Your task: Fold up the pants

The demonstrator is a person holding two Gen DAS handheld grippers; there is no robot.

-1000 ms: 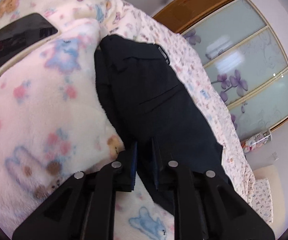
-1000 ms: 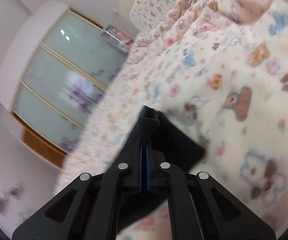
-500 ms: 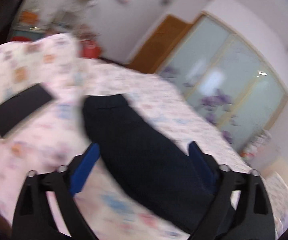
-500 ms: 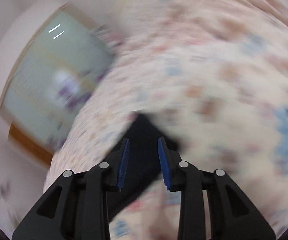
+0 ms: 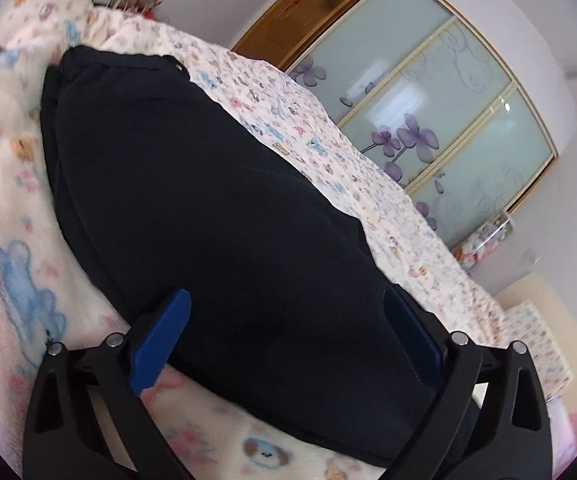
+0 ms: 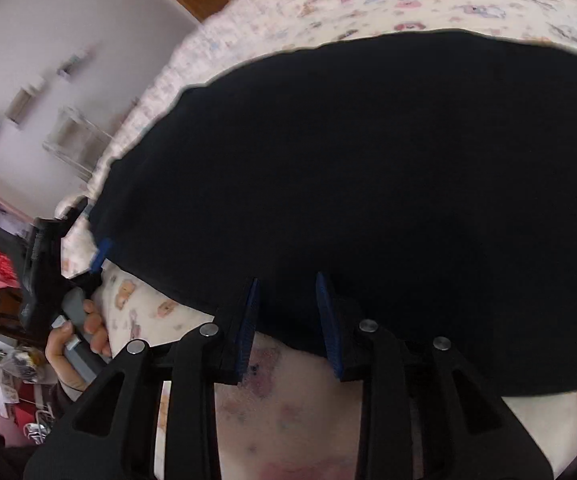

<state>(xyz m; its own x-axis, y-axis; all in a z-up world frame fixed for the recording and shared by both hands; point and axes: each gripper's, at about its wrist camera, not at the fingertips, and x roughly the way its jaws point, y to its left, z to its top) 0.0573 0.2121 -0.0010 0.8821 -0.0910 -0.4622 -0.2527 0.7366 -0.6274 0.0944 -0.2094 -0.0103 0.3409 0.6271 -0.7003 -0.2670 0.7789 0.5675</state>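
Room: bedroom; frosted sliding wardrobe doors (image 5: pixel 440 128) with purple flower prints, wooden door (image 5: pixel 300 12) beside them, pale walls.
Surface: bed covered by cream fleece blanket (image 5: pixel 12 208) printed with bears and bunnies.
Pants: black pants (image 5: pixel 216 216) lie flat on the blanket, folded lengthwise into one long dark band; waistband end at far upper left in the left wrist view.
Left gripper: left gripper (image 5: pixel 284 336) jaws spread wide, one blue pad on each side of the near end of the pants; nothing gripped, pads clear of the cloth. Jaws have just been opening.
Right gripper: right gripper (image 6: pixel 288 312) jaws partly open over the near edge of the pants; nothing pinched between the pads. Jaws have just been opening.
Hand: person's hand (image 6: pixel 74 344) on the left gripper's handle, seen at the left edge of the right wrist view.
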